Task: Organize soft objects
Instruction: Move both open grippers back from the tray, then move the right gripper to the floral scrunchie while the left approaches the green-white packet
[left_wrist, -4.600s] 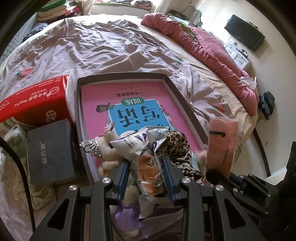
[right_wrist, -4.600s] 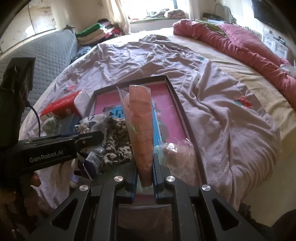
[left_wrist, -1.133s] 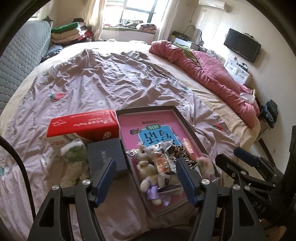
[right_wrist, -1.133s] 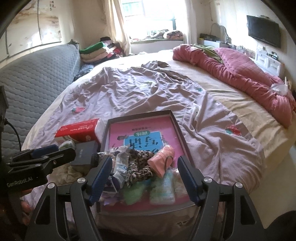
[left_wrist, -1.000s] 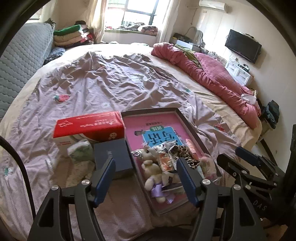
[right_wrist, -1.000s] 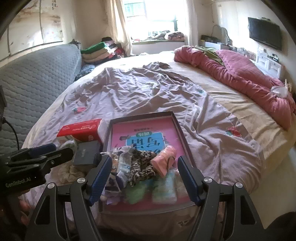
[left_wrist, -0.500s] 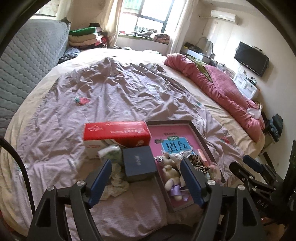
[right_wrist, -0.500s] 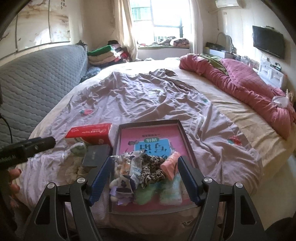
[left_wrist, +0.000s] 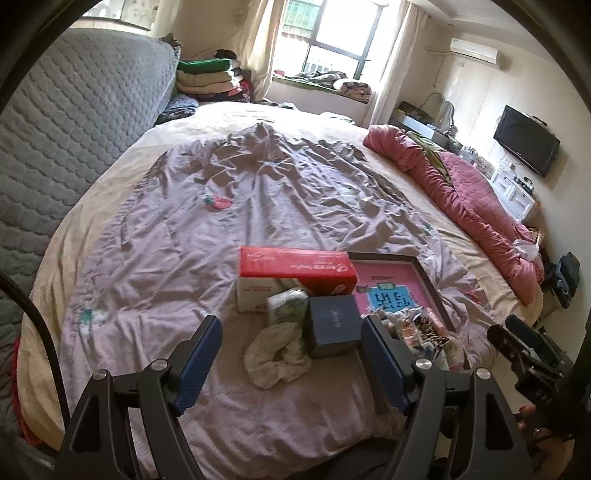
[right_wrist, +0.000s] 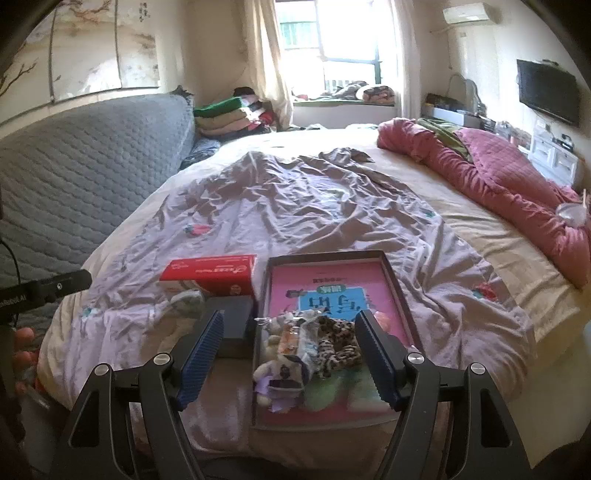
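While both grippers, left gripper (left_wrist: 290, 356) and right gripper (right_wrist: 290, 354), gape empty, the crumpled cream cloth scrunchie (left_wrist: 277, 353) looks light and floppy; pinch its bunched rim.

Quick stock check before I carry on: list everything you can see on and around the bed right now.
Tray: one, dark rim, pink base, near bed edge.
Soft items: small pile, mixed colours, in tray's near end.
Leopard-print cloth: one, in that pile.
Tissue box: one, red and white, left of tray.
Dark box: one, navy, before tissue box.
Cream cloth: one, crumpled, on sheet.
Sheet: one, mauve, on bed.
Quilt: one, pink, bed's far right side.
Television: one, black, wall.
Left hand-held gripper: open, empty.
Right hand-held gripper: open, empty.
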